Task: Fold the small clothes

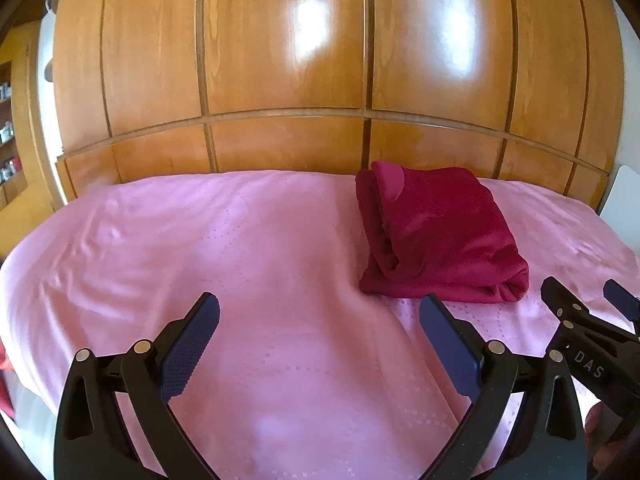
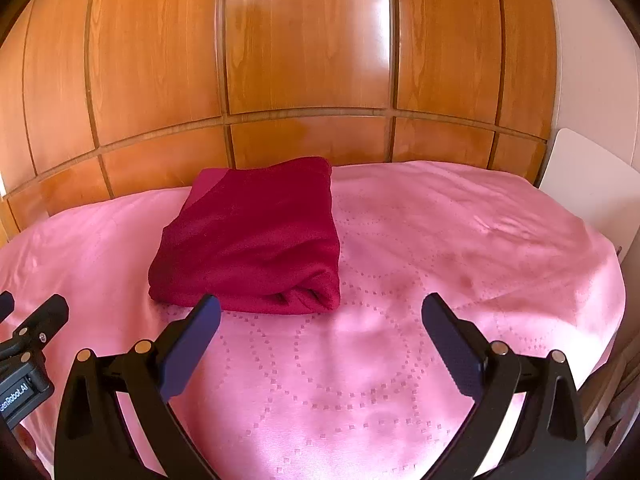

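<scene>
On pink bedspread (image 2: 400, 360), folded dark-red garment (image 2: 256, 240) lies flat near wooden wardrobe (image 2: 304, 60). L gripper (image 1: 320, 344): fingers spread wide, nothing held, above bare spread, garment ahead-right. R gripper (image 2: 320, 344): fingers spread wide, nothing held, left fingertip (image 2: 208, 312) overlapping garment's near edge; contact unclear.

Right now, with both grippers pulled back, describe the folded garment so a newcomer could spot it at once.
Start at the wooden wardrobe, then drop to the pink bedspread in front of it. The dark red garment lies on it near the far edge, folded into a thick rectangle. It is the only thing lying on the spread.
</scene>
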Tool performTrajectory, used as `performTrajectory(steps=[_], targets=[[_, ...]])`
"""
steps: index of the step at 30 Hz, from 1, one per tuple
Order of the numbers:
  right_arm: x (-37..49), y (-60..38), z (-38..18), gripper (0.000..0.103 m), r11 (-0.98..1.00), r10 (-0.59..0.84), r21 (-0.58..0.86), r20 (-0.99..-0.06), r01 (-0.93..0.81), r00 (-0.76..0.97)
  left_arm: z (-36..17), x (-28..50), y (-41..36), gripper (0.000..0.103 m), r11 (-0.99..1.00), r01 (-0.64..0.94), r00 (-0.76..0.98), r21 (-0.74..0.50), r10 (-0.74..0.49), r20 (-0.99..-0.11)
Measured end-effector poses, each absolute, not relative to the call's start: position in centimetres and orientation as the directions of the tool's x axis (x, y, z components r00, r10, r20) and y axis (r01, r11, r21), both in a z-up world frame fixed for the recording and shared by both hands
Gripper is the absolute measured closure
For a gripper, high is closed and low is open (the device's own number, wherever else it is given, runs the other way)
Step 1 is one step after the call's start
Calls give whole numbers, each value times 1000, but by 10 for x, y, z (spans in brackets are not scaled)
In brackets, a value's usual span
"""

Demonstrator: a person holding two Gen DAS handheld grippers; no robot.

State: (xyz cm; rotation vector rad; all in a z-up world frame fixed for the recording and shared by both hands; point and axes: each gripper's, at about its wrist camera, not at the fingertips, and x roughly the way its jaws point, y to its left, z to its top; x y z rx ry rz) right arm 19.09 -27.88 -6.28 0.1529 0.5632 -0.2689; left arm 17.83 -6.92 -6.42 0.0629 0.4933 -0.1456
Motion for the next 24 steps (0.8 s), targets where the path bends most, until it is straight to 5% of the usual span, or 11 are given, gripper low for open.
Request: performTrajectory(steps=[24], targets=[[184, -270, -56, 3, 960, -198, 69, -522, 273, 830, -61, 176, -67, 4, 989, 146, 875, 23, -119, -469]])
